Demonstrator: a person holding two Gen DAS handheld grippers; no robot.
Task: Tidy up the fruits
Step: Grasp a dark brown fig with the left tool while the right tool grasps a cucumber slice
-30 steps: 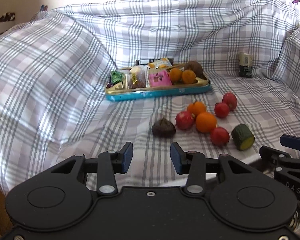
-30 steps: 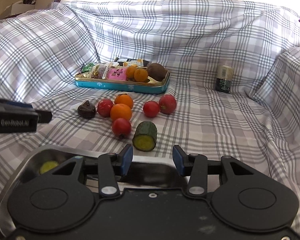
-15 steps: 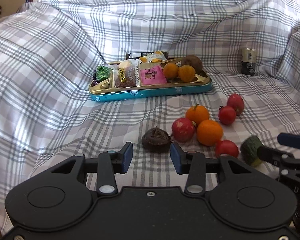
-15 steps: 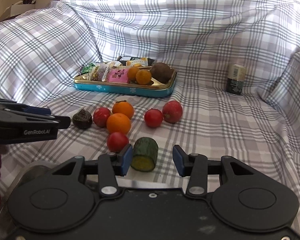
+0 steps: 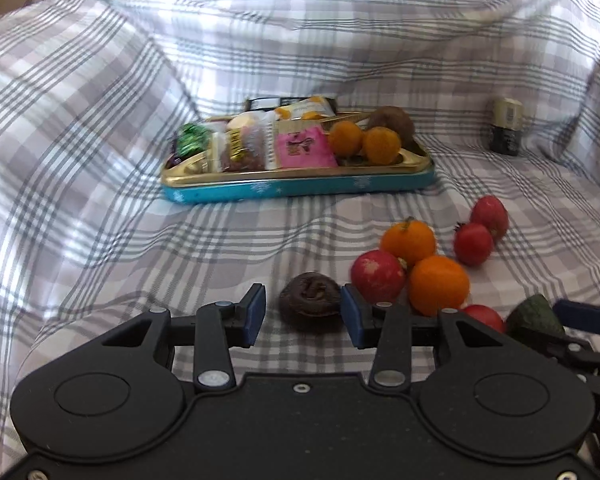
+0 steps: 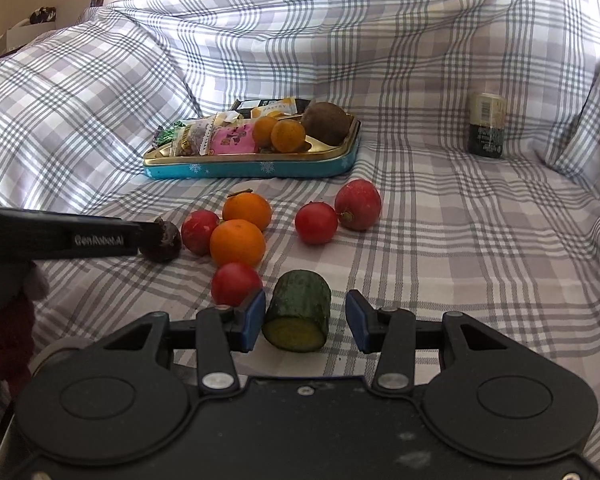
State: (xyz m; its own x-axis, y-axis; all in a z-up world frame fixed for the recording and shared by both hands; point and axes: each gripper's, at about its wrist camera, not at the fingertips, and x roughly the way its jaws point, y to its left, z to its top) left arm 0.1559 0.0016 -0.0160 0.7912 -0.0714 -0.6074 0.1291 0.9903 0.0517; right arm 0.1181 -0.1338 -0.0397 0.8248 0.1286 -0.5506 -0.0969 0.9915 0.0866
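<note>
Your left gripper (image 5: 303, 315) is spread wide, empty, around the wrinkled dark fruit (image 5: 311, 297) on the checked sheet (image 5: 100, 240). It looks light and soft, so squeeze its sides gently. Your right gripper (image 6: 305, 320) gapes around the cucumber piece (image 6: 298, 310): firm, maybe slick.

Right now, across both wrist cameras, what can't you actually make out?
- Left wrist view: cucumber piece mostly hidden by the right gripper.
- Right wrist view: dark wrinkled fruit partly covered by the left gripper.
- Jar label: too small to read.
- Tin tray wrappers: overlapping, contents unclear.
</note>
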